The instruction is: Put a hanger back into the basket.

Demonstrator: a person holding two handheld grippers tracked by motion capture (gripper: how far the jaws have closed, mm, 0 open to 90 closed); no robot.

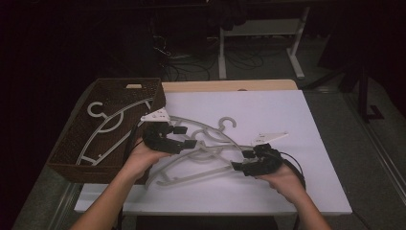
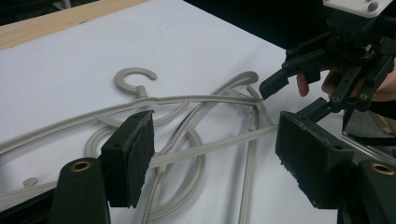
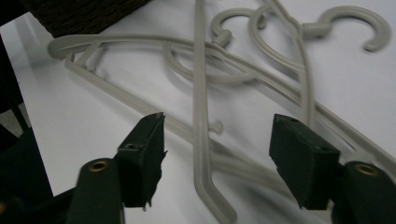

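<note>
Several grey plastic hangers (image 1: pixel 210 149) lie tangled on the white board (image 1: pixel 268 110). My left gripper (image 1: pixel 186 137) hovers over the left part of the pile, open. In the left gripper view its jaws (image 2: pixel 219 158) stand wide apart with a hanger bar (image 2: pixel 210 147) below the gap. My right gripper (image 1: pixel 241 161) is at the pile's right end, also open. The right gripper view shows its jaws (image 3: pixel 224 161) spread on either side of a hanger arm (image 3: pixel 201 135) that lies on the board. One more grey hanger (image 1: pixel 111 125) lies inside the brown woven basket (image 1: pixel 72 165).
The basket stands at the board's left edge, close to my left hand (image 1: pixel 139 160). A strip of wooden tabletop (image 1: pixel 230 86) shows behind the board. Desk legs and cables (image 1: pixel 225 57) stand on the dark floor beyond. My right gripper (image 2: pixel 289 100) appears at the upper right of the left gripper view.
</note>
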